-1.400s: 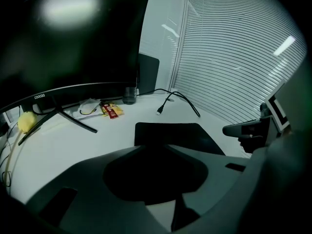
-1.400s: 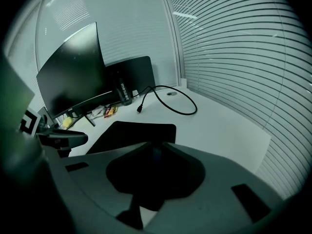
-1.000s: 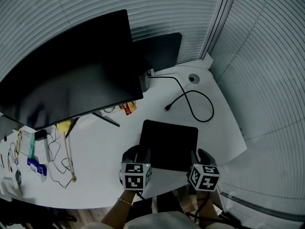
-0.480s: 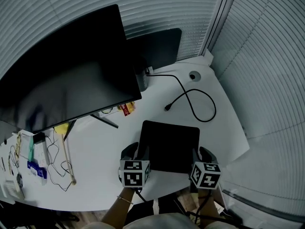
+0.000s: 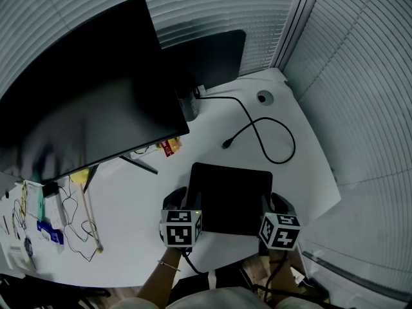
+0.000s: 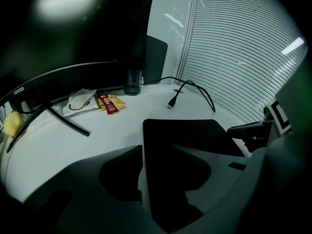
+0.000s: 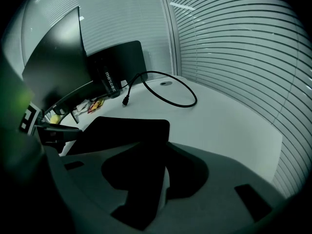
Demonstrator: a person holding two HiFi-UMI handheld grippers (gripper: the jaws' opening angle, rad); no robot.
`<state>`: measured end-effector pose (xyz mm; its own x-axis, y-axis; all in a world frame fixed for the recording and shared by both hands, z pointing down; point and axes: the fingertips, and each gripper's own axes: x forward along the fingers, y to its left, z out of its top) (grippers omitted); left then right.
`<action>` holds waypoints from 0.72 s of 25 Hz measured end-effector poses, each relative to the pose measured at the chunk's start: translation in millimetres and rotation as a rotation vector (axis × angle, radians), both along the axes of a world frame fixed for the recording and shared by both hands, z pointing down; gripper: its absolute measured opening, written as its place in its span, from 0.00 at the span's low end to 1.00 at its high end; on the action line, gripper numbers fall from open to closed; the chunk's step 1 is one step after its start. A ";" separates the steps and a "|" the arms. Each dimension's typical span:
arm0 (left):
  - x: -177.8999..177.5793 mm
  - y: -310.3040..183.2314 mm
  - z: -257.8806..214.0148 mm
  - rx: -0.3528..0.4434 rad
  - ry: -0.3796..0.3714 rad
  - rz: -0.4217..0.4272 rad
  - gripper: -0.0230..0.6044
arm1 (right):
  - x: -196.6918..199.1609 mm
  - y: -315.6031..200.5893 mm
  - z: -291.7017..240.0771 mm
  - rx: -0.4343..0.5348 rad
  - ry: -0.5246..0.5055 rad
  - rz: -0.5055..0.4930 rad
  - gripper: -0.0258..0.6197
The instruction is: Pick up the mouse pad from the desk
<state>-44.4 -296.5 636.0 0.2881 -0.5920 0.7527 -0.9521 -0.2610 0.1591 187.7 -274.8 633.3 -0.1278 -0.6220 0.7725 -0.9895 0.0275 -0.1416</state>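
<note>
The black mouse pad [image 5: 230, 195] lies flat over the white desk [image 5: 129, 198] near its front edge. My left gripper [image 5: 193, 210] is shut on the pad's left edge and my right gripper [image 5: 266, 211] on its right edge. In the left gripper view the mouse pad [image 6: 192, 135] runs from between the jaws of the left gripper [image 6: 161, 179] out over the desk. The right gripper view shows the mouse pad [image 7: 124, 130] pinched the same way by the right gripper [image 7: 148, 179]. Whether the pad rests on the desk or hangs just above it, I cannot tell.
A large dark monitor [image 5: 84, 102] on a thin stand fills the back left, with a second dark panel [image 5: 212, 60] behind it. A loose black cable [image 5: 261, 134] loops beyond the pad. Snack packets [image 5: 168, 147] lie under the monitor; cords and small items [image 5: 51, 214] crowd the left end.
Both grippers stay clamped on the pad's edges and have barely moved. The head view has shifted a little, so the monitor sits further left.
</note>
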 end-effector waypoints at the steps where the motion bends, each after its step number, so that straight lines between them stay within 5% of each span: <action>1: -0.3 -0.7 1.4 -0.005 -0.002 0.001 0.31 | -0.2 -0.8 1.4 -0.003 0.001 0.001 0.25; 18: 3.0 -3.9 8.0 -0.049 -0.006 0.032 0.30 | 1.1 -5.6 7.8 -0.037 0.071 0.000 0.25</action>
<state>-41.4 -300.4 644.0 0.3012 -0.5453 0.7823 -0.9446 -0.2832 0.1662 188.8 -280.4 641.1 -0.0722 -0.5928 0.8021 -0.9971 0.0239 -0.0722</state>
